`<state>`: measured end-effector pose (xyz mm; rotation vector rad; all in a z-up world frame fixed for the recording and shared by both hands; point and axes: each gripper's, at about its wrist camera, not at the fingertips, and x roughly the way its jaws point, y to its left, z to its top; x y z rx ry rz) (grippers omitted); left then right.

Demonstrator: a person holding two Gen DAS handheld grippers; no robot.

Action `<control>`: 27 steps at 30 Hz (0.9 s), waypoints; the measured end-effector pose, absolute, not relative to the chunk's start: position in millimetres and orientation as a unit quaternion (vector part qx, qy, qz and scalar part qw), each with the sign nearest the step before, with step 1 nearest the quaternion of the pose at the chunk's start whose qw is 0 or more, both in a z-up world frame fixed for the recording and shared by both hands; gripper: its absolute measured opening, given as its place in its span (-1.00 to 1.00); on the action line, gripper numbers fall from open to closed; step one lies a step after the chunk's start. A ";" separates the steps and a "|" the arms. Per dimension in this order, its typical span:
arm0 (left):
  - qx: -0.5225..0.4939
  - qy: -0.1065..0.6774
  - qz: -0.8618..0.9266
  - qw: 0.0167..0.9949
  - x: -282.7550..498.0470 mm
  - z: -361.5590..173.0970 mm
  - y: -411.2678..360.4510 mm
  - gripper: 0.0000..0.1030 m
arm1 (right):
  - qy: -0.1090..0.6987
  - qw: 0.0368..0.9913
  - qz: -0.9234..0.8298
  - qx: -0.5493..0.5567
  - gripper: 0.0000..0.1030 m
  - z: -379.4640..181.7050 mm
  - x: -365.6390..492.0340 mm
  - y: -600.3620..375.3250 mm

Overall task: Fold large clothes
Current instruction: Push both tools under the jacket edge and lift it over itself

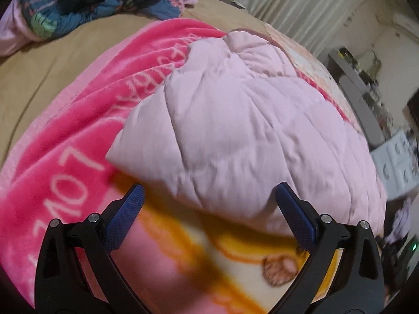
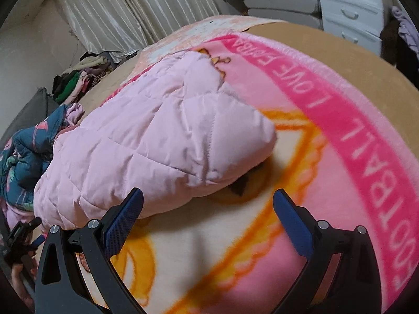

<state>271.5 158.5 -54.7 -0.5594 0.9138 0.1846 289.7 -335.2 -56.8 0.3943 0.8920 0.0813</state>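
1. The bed (image 2: pixel 348 60) carries a pink blanket (image 2: pixel 366 157) spread flat.
2. A folded pale pink quilted jacket (image 2: pixel 146 146) lies on the blanket, its long axis running from near left to far right in the right wrist view.
3. The left gripper (image 1: pixel 209 204) has its fingers (image 1: pixel 296 217) spread, empty, the jacket's near edge just beyond them.
4. The right gripper (image 2: pixel 208 204) has its fingers spread, empty, the jacket just beyond its left finger.

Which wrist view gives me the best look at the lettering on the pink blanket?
The right wrist view: the pink blanket shows its border lettering large and sharp, clear of the pale pink quilted jacket. The left wrist view shows only part of the lettering, with the jacket covering the middle.
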 end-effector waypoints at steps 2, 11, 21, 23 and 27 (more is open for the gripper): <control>-0.302 0.433 0.088 0.845 278.9 -61.6 165.1 0.82 | 0.432 0.880 0.042 0.195 0.91 -60.6 295.0 -333.2; -0.322 0.435 0.094 0.836 306.8 -79.8 163.5 0.84 | 0.418 0.873 0.058 0.245 0.92 -67.4 320.1 -338.4; -0.326 0.423 0.085 0.841 313.2 -89.0 162.4 0.84 | 0.405 0.846 0.083 0.338 0.92 -96.7 348.3 -341.1; -0.329 0.420 0.083 0.842 314.2 -89.9 161.8 0.84 | 0.403 0.847 0.082 0.337 0.92 -97.4 354.4 -339.7; -0.330 0.417 0.082 0.843 319.8 -91.0 162.5 0.84 | 0.400 0.850 0.079 0.332 0.92 -96.6 361.8 -335.8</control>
